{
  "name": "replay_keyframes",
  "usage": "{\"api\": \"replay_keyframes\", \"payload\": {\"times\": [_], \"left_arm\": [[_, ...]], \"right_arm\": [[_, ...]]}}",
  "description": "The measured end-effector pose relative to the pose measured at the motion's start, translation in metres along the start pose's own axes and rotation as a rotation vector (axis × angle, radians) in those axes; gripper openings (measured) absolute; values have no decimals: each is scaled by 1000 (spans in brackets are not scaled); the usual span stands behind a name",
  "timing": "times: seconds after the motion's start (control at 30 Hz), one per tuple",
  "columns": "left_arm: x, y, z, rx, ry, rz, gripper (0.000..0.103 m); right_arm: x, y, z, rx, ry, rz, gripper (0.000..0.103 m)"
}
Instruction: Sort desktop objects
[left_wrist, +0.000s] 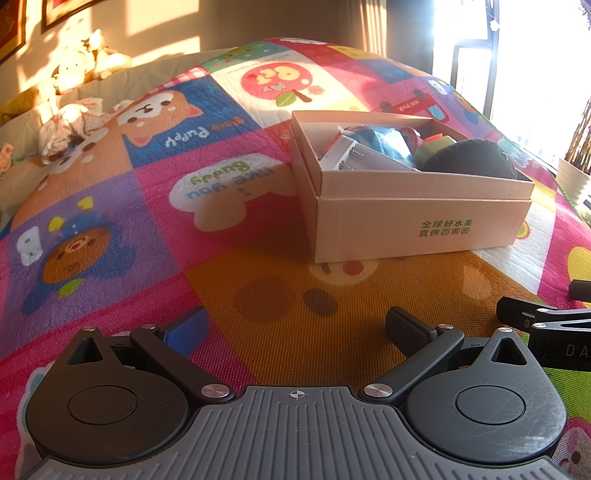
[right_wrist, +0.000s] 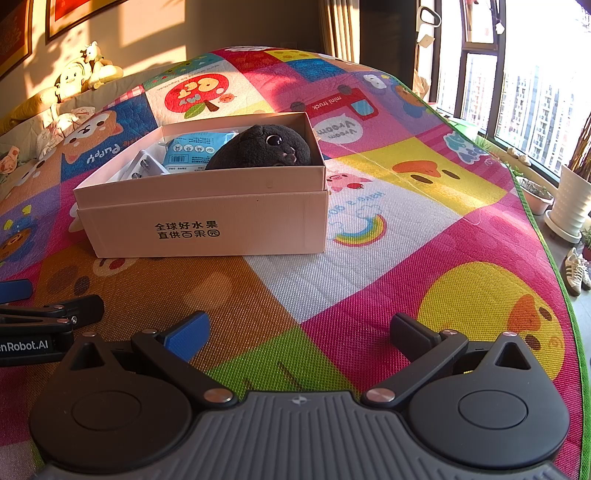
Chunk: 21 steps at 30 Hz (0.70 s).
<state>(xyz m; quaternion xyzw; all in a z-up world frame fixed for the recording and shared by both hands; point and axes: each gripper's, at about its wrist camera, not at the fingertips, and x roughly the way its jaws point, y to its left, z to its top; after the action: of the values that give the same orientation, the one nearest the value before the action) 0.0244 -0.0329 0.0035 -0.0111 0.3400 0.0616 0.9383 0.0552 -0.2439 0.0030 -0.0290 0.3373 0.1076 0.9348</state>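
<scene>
Holding sorted items: cardboard box (right_wrist: 207, 221) printed 全球好水果 直供百果园.
Contents: black plush toy (right_wrist: 264, 147), blue packet (right_wrist: 195, 149); left gripper (left_wrist: 295, 328) and right gripper (right_wrist: 299, 332) fingers wide, empty.

Warm low sunlight is streaming through the tall dark-framed windows (right_wrist: 517, 92), striping the beige wall (right_wrist: 155, 33) and lighting the colourful cartoon-patchwork mat (right_wrist: 424, 229).

Bare play mat (right_wrist: 295, 295) ahead of both tongs, cardboard box (right_wrist: 207, 218) beyond, its top open

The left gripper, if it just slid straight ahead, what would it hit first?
Probably the front wall of the cardboard box. The left gripper is open, with only bare play mat between; the exact gap is unclear.
</scene>
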Motion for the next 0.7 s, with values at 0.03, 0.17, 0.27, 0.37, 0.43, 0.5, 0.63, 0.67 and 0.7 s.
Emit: {"api": "replay_keyframes", "payload": {"times": [0.03, 0.17, 0.27, 0.37, 0.43, 0.5, 0.63, 0.67, 0.7], "left_arm": [[0, 0, 0, -1, 0, -1, 103], [0, 0, 0, 1, 0, 2, 103], [1, -1, 1, 3, -1, 3, 103], [1, 2, 1, -5, 4, -6, 103], [1, 3, 3, 4, 23, -8, 103], [-2, 2, 2, 6, 29, -5, 103], [-2, 6, 2, 3, 37, -29, 103], [-2, 6, 1, 8, 35, -29, 103], [-3, 5, 0, 10, 34, -30, 103]], "right_arm": [[0, 0, 0, 0, 0, 0, 103], [0, 0, 0, 0, 0, 0, 103], [0, 0, 0, 0, 0, 0, 103], [0, 0, 0, 1, 0, 1, 103], [0, 0, 0, -1, 0, -1, 103], [0, 1, 0, 0, 0, -1, 103], [0, 1, 0, 0, 0, 0, 103], [0, 0, 0, -1, 0, -1, 103], [0, 0, 0, 1, 0, 0, 103]]}}
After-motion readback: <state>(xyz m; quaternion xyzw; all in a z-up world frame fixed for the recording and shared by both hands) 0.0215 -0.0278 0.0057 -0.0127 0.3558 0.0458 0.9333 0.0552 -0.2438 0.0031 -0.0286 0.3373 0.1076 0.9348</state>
